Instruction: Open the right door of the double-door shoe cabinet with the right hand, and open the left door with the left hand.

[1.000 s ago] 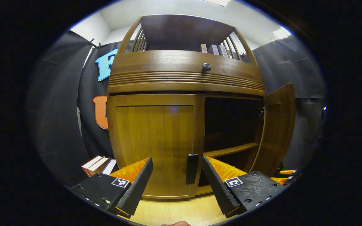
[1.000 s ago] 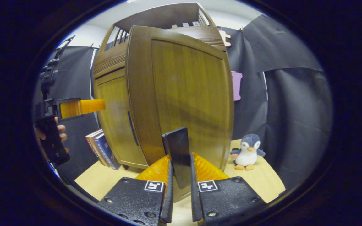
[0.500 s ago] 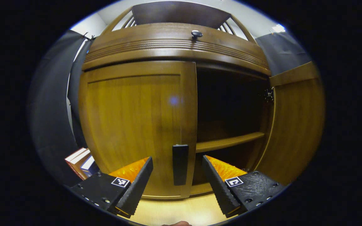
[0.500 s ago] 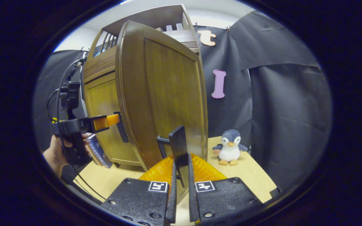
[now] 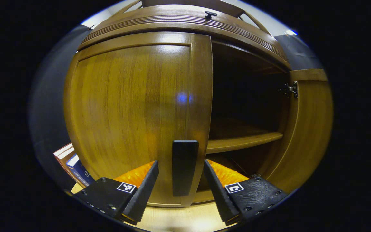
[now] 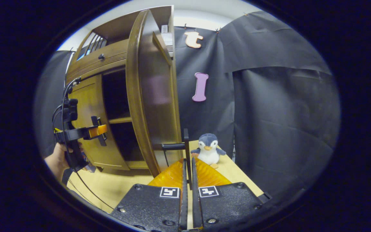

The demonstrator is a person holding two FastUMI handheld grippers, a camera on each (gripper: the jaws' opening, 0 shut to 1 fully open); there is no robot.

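The brown wooden shoe cabinet (image 5: 185,25) fills the left gripper view. Its left door (image 5: 134,106) is closed, and that door's black handle (image 5: 185,167) stands between the fingers of my open left gripper (image 5: 180,165) without being pressed. The right door (image 5: 308,129) is swung wide, baring a dark interior with a shelf (image 5: 243,141). In the right gripper view the right door (image 6: 153,96) appears nearly edge-on, and my right gripper (image 6: 187,164) is shut on its black handle (image 6: 185,143). The left gripper (image 6: 90,132) shows there in front of the left door, held by a hand (image 6: 55,161).
A plush penguin (image 6: 207,149) sits on the light wooden table (image 6: 114,187) right of the cabinet, just behind the open right door. Books (image 5: 72,159) lean against the cabinet's left side. A drawer with a round knob (image 5: 210,14) runs above the doors.
The left gripper has moved closer until the left door's handle stands between its open fingers. The right gripper has pulled the right door further open, from half open to nearly edge-on.
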